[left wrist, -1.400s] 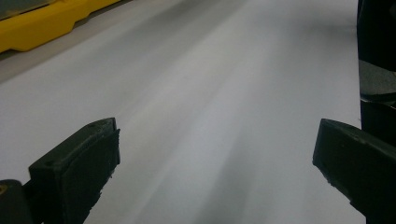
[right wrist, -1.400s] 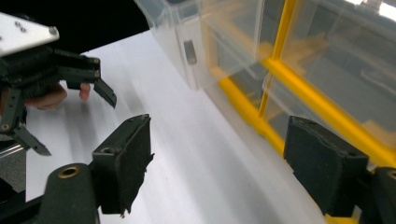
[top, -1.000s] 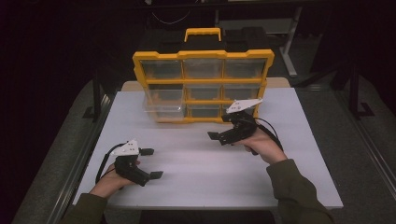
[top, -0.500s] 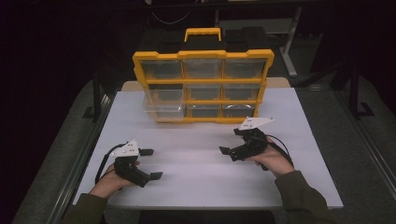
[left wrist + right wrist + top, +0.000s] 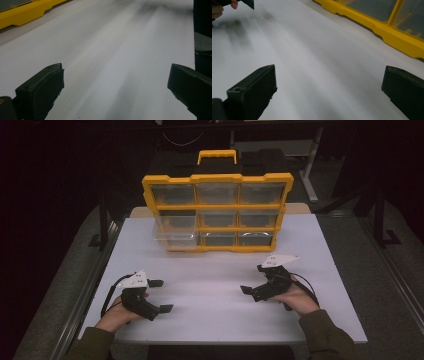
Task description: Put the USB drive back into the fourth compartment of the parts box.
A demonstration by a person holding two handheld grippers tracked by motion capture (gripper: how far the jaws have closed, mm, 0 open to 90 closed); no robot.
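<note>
Two claws rest low on the white table, both with jaws spread wide and nothing between them. The left claw (image 5: 160,296) sits near the front left corner; the right claw (image 5: 254,279) sits toward the front right, its jaws pointing left and slightly toward the far edge. In the left gripper view and the right gripper view alike, the blocky black jaws stand well apart over bare tabletop.

The thing the work appears to turn on is the yellow organizer case (image 5: 217,212), standing upright at the far edge of the table on its long side, with a yellow handle (image 5: 216,156) on top and three rows of three clear-fronted compartments. It lies away from both claws, across an open stretch of table. One clear drawer (image 5: 175,236), at the bottom left of the case, sticks out toward the person, proud of the yellow frame; the others look flush.

That drawer sits on the left half of the case, so my judgement is that the left claw has the straighter line to it, going forward and a little right, while the right claw would have to cross the middle of the table. The drawer's long axis runs parallel to the far edge, so a grip on its front lip would want the jaws turned to pinch it from above and below.

The case frame is hard, glossy yellow plastic (image 5: 387,30) with a stepped foot along the bottom; the drawers are thin, see-through plastic, likely slippery. The table (image 5: 210,320) is matte, smooth and white.
</note>
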